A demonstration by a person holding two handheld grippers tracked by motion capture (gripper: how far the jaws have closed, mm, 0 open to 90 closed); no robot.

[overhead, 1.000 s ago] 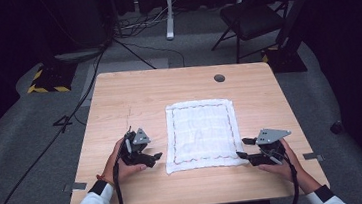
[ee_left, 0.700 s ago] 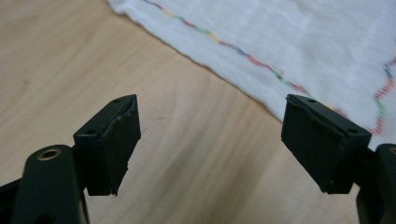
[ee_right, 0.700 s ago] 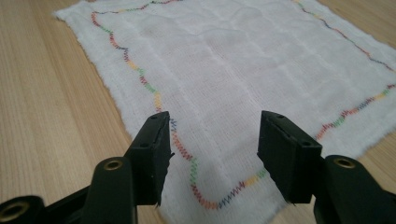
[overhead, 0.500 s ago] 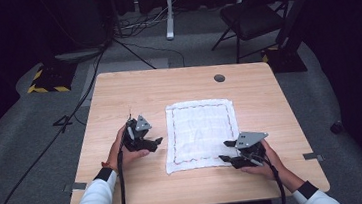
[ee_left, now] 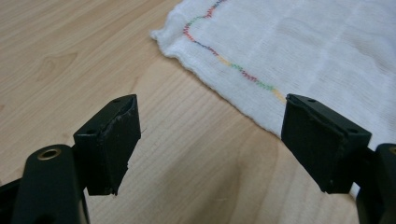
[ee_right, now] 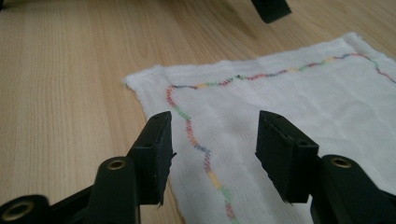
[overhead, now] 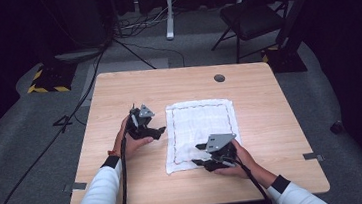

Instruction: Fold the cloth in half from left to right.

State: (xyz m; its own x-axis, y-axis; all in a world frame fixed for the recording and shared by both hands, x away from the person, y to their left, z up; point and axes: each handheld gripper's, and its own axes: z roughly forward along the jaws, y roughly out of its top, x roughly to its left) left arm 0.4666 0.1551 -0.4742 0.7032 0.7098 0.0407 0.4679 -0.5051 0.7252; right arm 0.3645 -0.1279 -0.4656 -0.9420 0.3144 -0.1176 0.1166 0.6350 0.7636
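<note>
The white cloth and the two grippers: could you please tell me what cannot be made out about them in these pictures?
- White cloth: its near right part is covered by the right gripper in the high view.
- Cloth's stitched border: cut off by the bottom edge in the right gripper view.
- Left gripper: whether it touches the table cannot be told.

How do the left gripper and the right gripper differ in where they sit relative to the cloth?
The left gripper sits over bare table beside the cloth's left edge; the right gripper sits over the cloth near its front edge. The left gripper points toward the cloth's side; the right gripper points across it, leftward. Both are open and hold nothing.
</note>
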